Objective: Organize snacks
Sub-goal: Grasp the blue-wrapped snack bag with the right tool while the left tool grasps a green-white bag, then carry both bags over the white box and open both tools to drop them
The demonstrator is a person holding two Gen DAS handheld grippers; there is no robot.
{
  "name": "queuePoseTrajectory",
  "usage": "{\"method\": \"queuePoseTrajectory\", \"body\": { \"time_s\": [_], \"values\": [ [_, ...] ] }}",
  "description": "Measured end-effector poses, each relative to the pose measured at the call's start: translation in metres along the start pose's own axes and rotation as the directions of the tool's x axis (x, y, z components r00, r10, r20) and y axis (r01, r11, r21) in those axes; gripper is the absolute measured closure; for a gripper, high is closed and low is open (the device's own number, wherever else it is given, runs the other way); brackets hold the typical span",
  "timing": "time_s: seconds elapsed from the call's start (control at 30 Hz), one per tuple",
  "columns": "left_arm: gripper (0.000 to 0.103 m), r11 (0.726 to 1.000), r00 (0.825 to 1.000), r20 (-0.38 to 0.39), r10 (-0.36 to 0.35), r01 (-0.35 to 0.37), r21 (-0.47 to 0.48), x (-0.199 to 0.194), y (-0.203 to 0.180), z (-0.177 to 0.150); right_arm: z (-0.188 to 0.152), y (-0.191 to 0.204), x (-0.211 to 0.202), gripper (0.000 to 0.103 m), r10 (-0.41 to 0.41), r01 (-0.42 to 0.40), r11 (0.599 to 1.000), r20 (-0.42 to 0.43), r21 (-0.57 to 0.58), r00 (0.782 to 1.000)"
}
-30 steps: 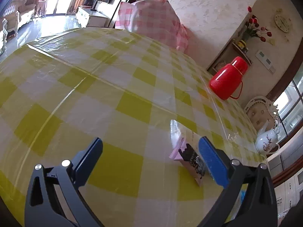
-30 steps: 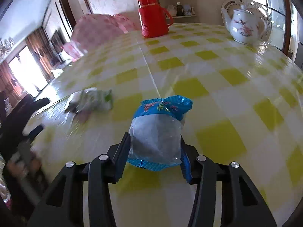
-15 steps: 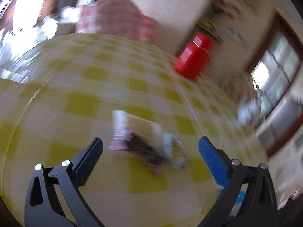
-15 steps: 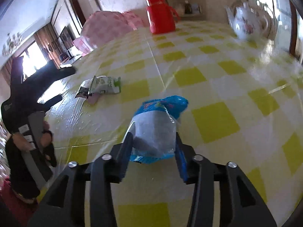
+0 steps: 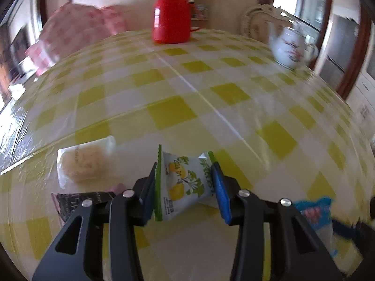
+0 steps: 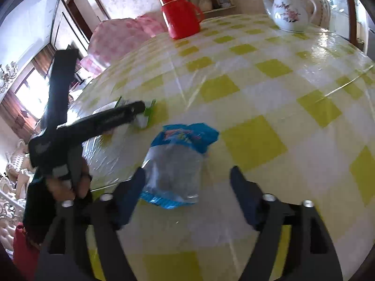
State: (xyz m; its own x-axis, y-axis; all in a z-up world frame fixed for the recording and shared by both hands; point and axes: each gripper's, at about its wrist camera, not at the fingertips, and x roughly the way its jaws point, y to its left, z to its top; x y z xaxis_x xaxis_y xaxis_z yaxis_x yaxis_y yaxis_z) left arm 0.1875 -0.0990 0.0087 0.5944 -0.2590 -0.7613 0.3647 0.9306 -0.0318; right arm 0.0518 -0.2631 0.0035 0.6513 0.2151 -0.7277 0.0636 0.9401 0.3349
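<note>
My left gripper point(image 5: 185, 187) is shut on a white and green lemon snack packet point(image 5: 185, 182), just above the yellow checked table. A clear packet of pale biscuits point(image 5: 82, 161) and a dark and pink packet point(image 5: 70, 201) lie to its left. My right gripper point(image 6: 187, 185) is open around a blue and clear snack bag point(image 6: 178, 161) that lies on the table; its left finger is close to the bag. The blue bag also shows in the left wrist view point(image 5: 318, 217). The left gripper point(image 6: 138, 112) shows in the right wrist view, at the green packet.
A red thermos point(image 5: 171, 16) point(image 6: 180, 14) stands at the far side of the table. A white floral teapot point(image 5: 290, 46) point(image 6: 290, 11) stands at the far right. A pink checked cushion point(image 5: 75, 30) is beyond the table's far left edge.
My left gripper has swung right and shut on the lemon packet. My right gripper has opened and let go of the blue bag, which now lies on the table.
</note>
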Motion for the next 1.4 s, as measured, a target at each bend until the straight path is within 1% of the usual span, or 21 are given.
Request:
{"method": "queuePoseTrajectory", "body": {
  "time_s": [0.07, 0.1, 0.13, 0.17, 0.2, 0.33, 0.4, 0.47, 0.5, 0.53, 0.57, 0.63, 0.8, 0.83, 0.9, 0.97, 1.0, 1.07, 1.2, 1.3, 1.4],
  "values": [
    [0.053, 1.000, 1.000, -0.004, -0.013, 0.013, 0.005, 0.000, -0.003, -0.001, 0.001, -0.001, -0.001, 0.025, -0.011, 0.011, 1.000, 0.009, -0.007, 1.000],
    [0.046, 1.000, 1.000, -0.013, -0.025, 0.025, 0.003, 0.002, -0.004, -0.001, 0.002, -0.001, -0.001, 0.024, -0.012, 0.012, 1.000, 0.007, -0.011, 1.000],
    [0.032, 0.999, 0.999, -0.027, -0.037, 0.038, 0.005, 0.004, -0.006, -0.002, 0.002, 0.001, 0.001, 0.023, -0.011, 0.011, 1.000, 0.001, -0.019, 1.000],
    [0.025, 0.999, 0.998, -0.040, -0.043, 0.043, 0.010, 0.005, -0.008, -0.002, 0.002, 0.002, 0.001, 0.020, -0.012, 0.011, 1.000, -0.004, -0.029, 1.000],
    [0.022, 0.999, 0.998, -0.049, -0.041, 0.042, 0.023, 0.006, -0.012, -0.002, 0.002, 0.004, 0.003, 0.016, -0.016, 0.016, 0.999, -0.006, -0.043, 1.000],
    [0.021, 0.999, 0.998, -0.065, -0.004, 0.007, 0.045, 0.011, -0.017, -0.002, 0.008, 0.024, 0.017, 0.016, -0.067, 0.066, 0.990, -0.005, -0.123, 0.998],
    [0.021, 0.999, 0.997, -0.072, -0.001, 0.004, 0.040, 0.012, -0.016, -0.001, 0.009, 0.036, 0.029, 0.016, -0.116, 0.111, 0.978, -0.024, -0.174, 0.993],
    [0.026, 0.999, 0.997, -0.074, 0.014, -0.010, 0.052, 0.013, -0.018, -0.002, 0.012, 0.045, 0.038, 0.017, -0.172, 0.163, 0.965, -0.029, -0.206, 0.985],
    [0.039, 0.997, 0.998, -0.066, 0.025, -0.020, 0.071, 0.012, -0.022, -0.002, 0.012, 0.046, 0.040, 0.027, -0.183, 0.173, 0.962, -0.029, -0.212, 0.983],
    [0.048, 0.996, 0.998, -0.057, 0.016, -0.011, 0.090, 0.011, -0.025, -0.003, 0.012, 0.046, 0.042, 0.034, -0.197, 0.186, 0.958, -0.031, -0.217, 0.980],
    [0.049, 0.994, 0.999, -0.050, 0.019, -0.013, 0.110, 0.009, -0.028, -0.004, 0.012, 0.045, 0.040, 0.043, -0.206, 0.197, 0.955, -0.016, -0.220, 0.978],
    [0.061, 0.992, 0.999, -0.036, 0.032, -0.028, 0.120, 0.007, -0.030, -0.004, 0.010, 0.045, 0.039, 0.046, -0.178, 0.170, 0.958, -0.014, -0.233, 0.984],
    [0.064, 0.993, 0.998, 0.031, 0.053, -0.056, 0.103, -0.006, -0.026, -0.006, 0.008, 0.041, 0.022, 0.049, -0.129, 0.137, 0.966, 0.048, -0.219, 0.990],
    [0.077, 0.994, 0.997, 0.042, 0.059, -0.063, 0.091, -0.009, -0.023, -0.007, 0.008, 0.037, 0.018, 0.049, -0.117, 0.127, 0.972, 0.063, -0.199, 0.991],
    [0.079, 0.998, 0.997, 0.058, 0.054, -0.056, 0.031, -0.014, -0.012, -0.006, 0.010, 0.025, 0.012, 0.049, -0.069, 0.079, 0.987, 0.077, -0.138, 0.995],
    [0.079, 0.998, 0.997, 0.070, 0.032, -0.029, -0.052, -0.019, 0.001, -0.006, 0.014, 0.012, 0.010, 0.049, -0.038, 0.043, 0.996, 0.082, -0.072, 0.996],
    [0.079, 0.994, 0.996, 0.083, 0.015, -0.006, -0.110, -0.024, 0.010, -0.008, 0.015, 0.006, 0.010, 0.049, -0.026, 0.030, 0.999, 0.080, -0.041, 0.996],
    [0.079, 0.985, 0.994, 0.109, 0.005, 0.014, -0.173, -0.035, 0.019, -0.013, 0.017, -0.004, 0.009, 0.049, -0.006, 0.005, 1.000, 0.079, 0.014, 0.997],
    [0.079, 0.978, 0.992, 0.125, -0.017, 0.042, -0.205, -0.053, 0.017, -0.029, 0.017, -0.001, 0.008, 0.049, 0.000, 0.000, 1.000, 0.089, 0.004, 0.996],
    [0.079, 0.982, 0.992, 0.126, -0.028, 0.050, -0.183, -0.066, 0.007, -0.044, 0.016, 0.001, 0.007, 0.049, 0.003, -0.002, 1.000, 0.099, -0.009, 0.995],
    [0.079, 0.981, 0.991, 0.124, -0.039, 0.062, -0.183, -0.074, 0.003, -0.058, 0.014, -0.003, 0.002, 0.049, 0.010, -0.011, 1.000, 0.116, 0.010, 0.993]
  ]
}}
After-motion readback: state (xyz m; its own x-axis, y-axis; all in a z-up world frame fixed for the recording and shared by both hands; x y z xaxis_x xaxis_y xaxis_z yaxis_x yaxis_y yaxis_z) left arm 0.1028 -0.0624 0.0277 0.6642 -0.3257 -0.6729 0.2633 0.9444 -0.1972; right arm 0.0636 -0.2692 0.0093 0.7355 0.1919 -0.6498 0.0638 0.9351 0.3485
